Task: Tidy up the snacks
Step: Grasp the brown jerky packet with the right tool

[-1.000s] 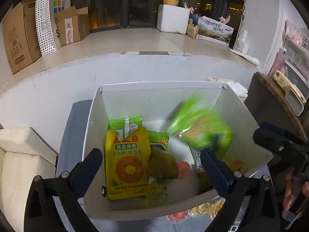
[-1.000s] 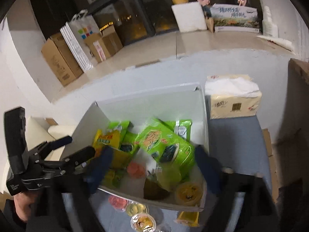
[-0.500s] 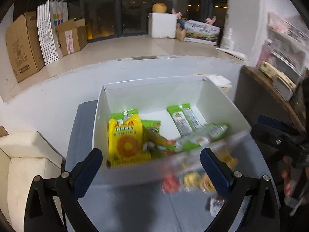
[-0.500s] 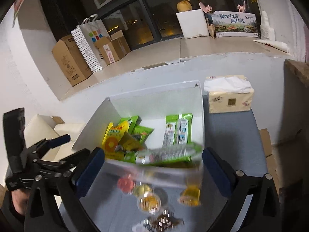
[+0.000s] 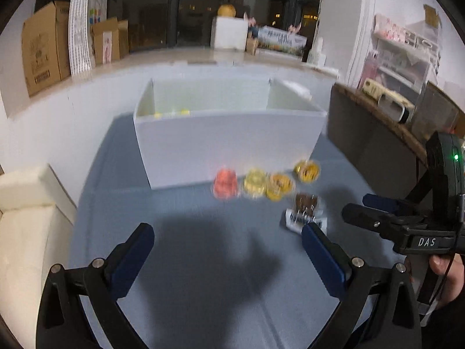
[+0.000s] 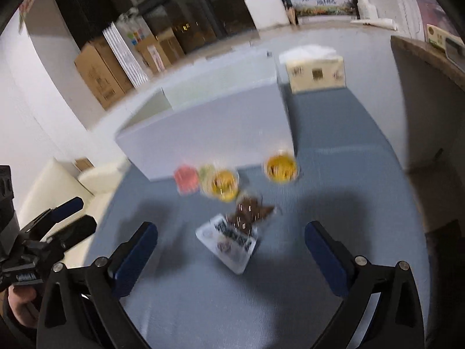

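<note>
On a blue-grey tabletop (image 5: 203, 261) near a dark window, both the left tongs (image 5: 226, 250) and right tongs (image 6: 231, 248) hang released and empty. Jelly cups (image 6: 223, 183) and a snack packet (image 6: 229, 241) lie mid-surface before the white box (image 5: 226, 142); picking one up likely comes next.

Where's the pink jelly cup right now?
In both views the pink jelly cup sits on the blue mat just in front of the white box, at the left end of the row, beside the yellow cups.
</note>
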The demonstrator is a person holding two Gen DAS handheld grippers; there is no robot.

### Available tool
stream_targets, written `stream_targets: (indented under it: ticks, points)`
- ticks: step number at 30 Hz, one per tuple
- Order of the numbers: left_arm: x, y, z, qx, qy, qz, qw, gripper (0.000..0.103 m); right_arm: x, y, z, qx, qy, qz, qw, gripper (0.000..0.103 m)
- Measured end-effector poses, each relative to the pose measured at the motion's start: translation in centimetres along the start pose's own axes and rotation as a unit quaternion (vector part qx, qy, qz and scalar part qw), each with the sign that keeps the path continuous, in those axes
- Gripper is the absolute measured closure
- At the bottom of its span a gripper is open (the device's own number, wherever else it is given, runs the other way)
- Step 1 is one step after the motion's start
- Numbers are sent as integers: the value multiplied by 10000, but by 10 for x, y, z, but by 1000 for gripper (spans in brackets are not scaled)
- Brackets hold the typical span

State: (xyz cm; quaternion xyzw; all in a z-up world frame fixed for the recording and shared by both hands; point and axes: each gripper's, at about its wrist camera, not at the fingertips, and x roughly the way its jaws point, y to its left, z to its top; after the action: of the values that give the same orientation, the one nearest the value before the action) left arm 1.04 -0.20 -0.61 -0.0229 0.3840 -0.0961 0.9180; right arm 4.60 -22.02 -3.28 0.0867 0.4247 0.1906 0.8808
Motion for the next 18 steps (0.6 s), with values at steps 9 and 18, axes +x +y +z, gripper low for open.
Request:
stream_targets:
  ticks: [9, 18]
  points:
    - [6, 1, -9, 26, -55, -17, 10000, 0, 60, 4, -5, 62, 560, -449, 9974, 0]
    - [7, 1, -12, 71, -27, -82, 9999, 0, 94, 20, 4, -467, 315, -1348, 9893, 1]
